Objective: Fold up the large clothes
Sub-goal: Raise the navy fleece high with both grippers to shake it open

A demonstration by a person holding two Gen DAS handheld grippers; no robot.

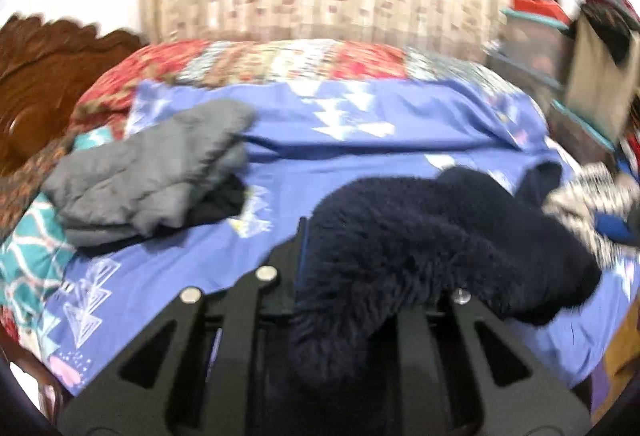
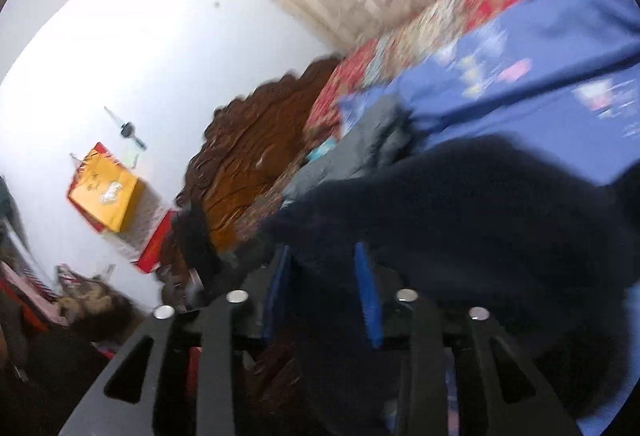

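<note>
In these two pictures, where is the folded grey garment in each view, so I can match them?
Left wrist view: the grey garment lies at middle left on the blue sheet, left of the dark fleece.
Right wrist view: the grey garment sits near the centre, just above the dark fleece; the picture is tilted.
Shared landmark: the carved wooden headboard, left of the garment in both views.

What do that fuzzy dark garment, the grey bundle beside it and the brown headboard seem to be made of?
Dark navy garment: looks like plush fleece or faux fur, matte, with a shaggy pile along its edges. Grey bundle: apparently a soft, matte woven or knit cloth with creases; blur hides the weave. Headboard: seemingly carved wood, reddish brown and glossy, with scalloped edges and highlights.
</note>
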